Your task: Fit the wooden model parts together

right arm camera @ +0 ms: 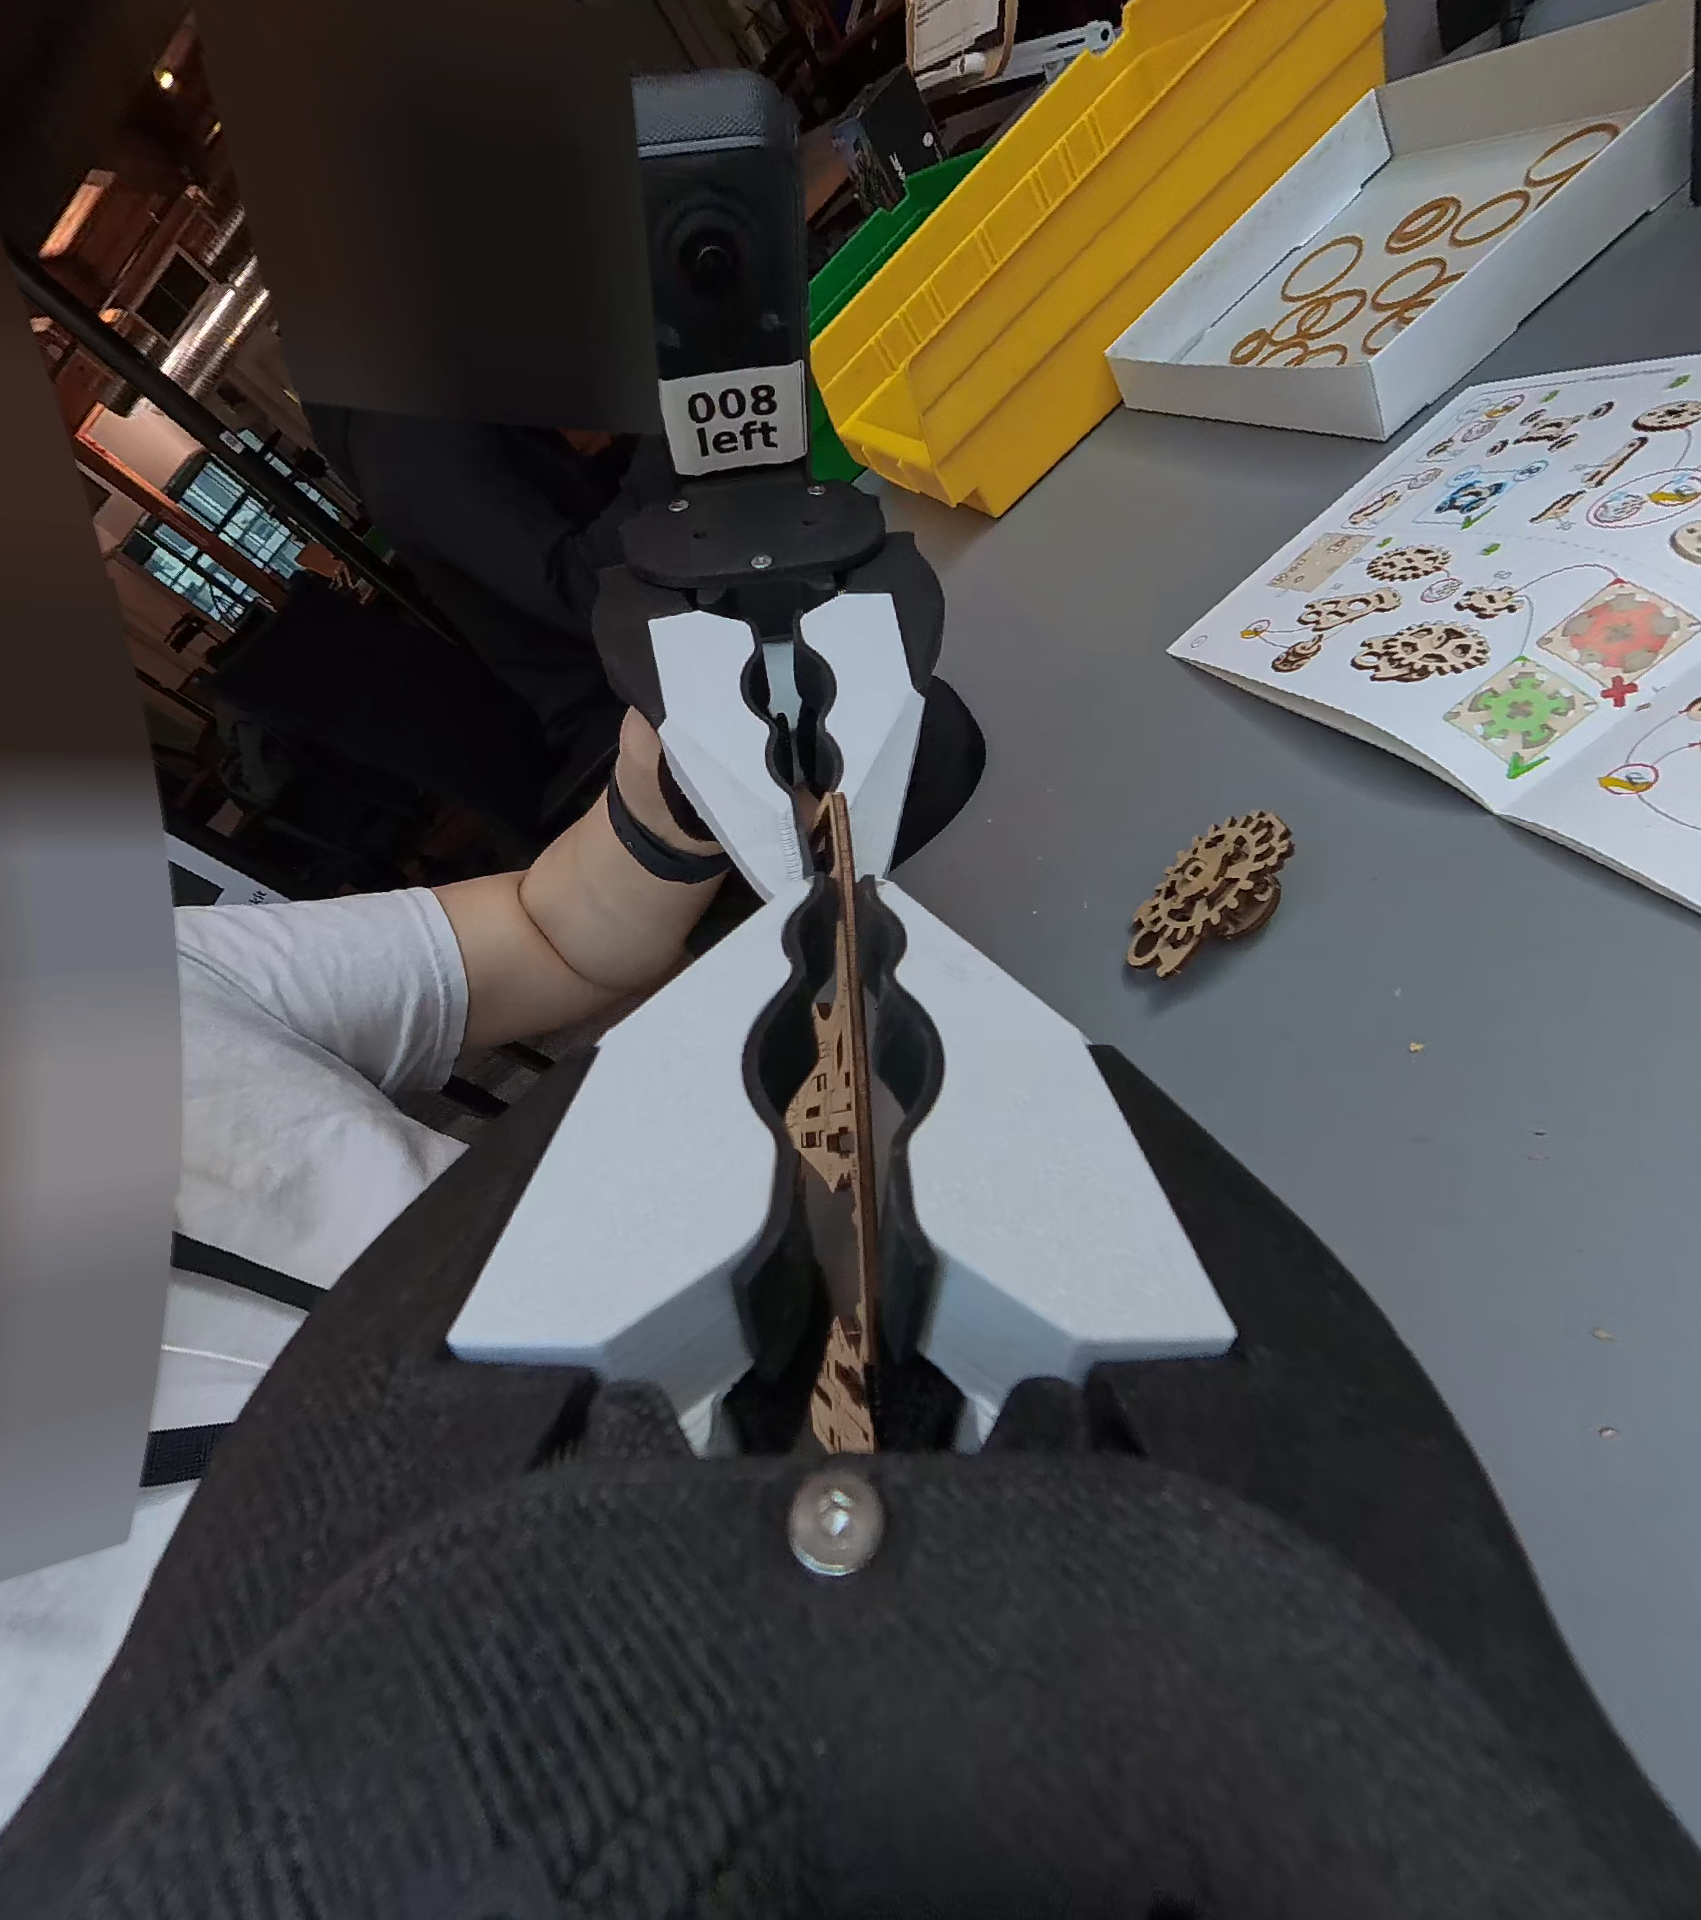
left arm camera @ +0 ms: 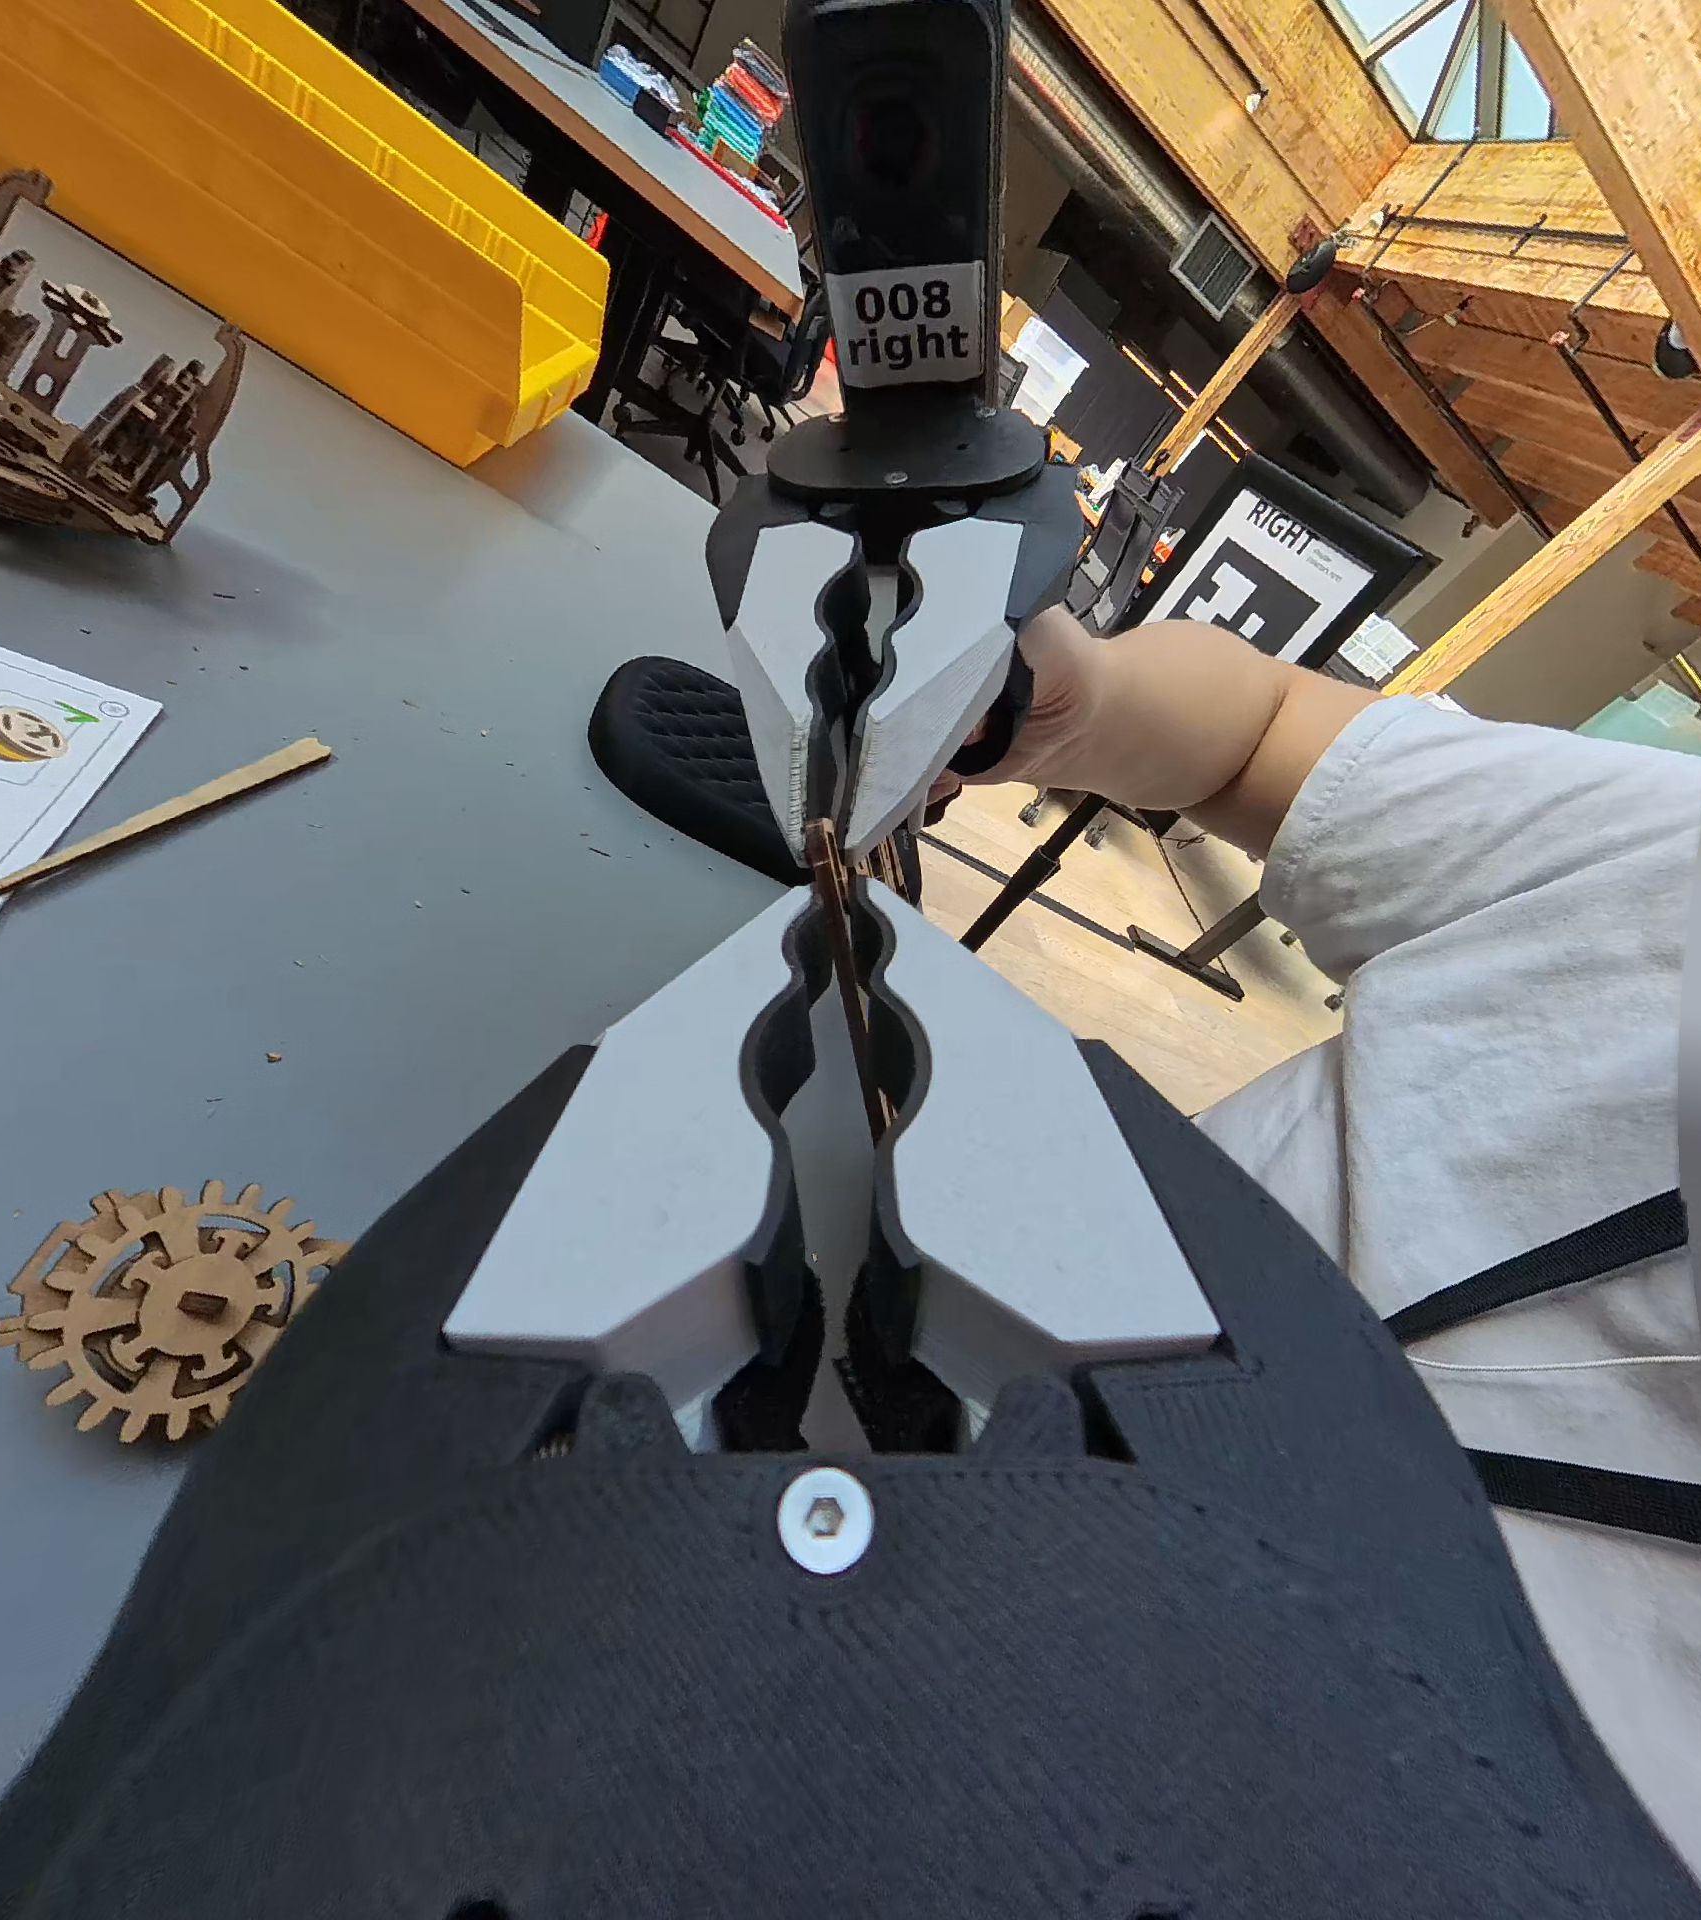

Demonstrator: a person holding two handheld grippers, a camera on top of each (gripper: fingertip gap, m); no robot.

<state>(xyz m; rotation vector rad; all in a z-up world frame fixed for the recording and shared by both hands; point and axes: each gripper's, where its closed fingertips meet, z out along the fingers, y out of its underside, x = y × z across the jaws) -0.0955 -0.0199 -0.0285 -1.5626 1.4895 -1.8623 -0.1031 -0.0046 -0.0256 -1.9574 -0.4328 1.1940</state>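
Note:
My left gripper (left arm camera: 841, 914) and my right gripper (right arm camera: 838, 899) point at each other, tip to tip, beyond the table's edge. A thin flat laser-cut wooden part (right arm camera: 830, 1122) stands edge-on between the right gripper's fingers, which are shut on it. Its far end reaches the tips of the left gripper (right arm camera: 804, 868). In the left wrist view a thin wooden part (left arm camera: 856, 997) is pinched between the left fingers and meets the right gripper (left arm camera: 830, 821). I cannot tell whether this is one piece or two.
On the grey table (left arm camera: 410, 623) lie a wooden gear assembly (left arm camera: 160, 1309), a wooden stick (left arm camera: 160, 816), an instruction booklet (right arm camera: 1552, 623) and a partly built wooden model (left arm camera: 56, 374). A yellow bin (right arm camera: 1085, 260) and a white box of wooden rings (right arm camera: 1397, 239) stand behind. The tips of both grippers are at nearly the same place. The partly built wooden model (left arm camera: 56, 374) is about 30 cm from both grippers' fingertips.

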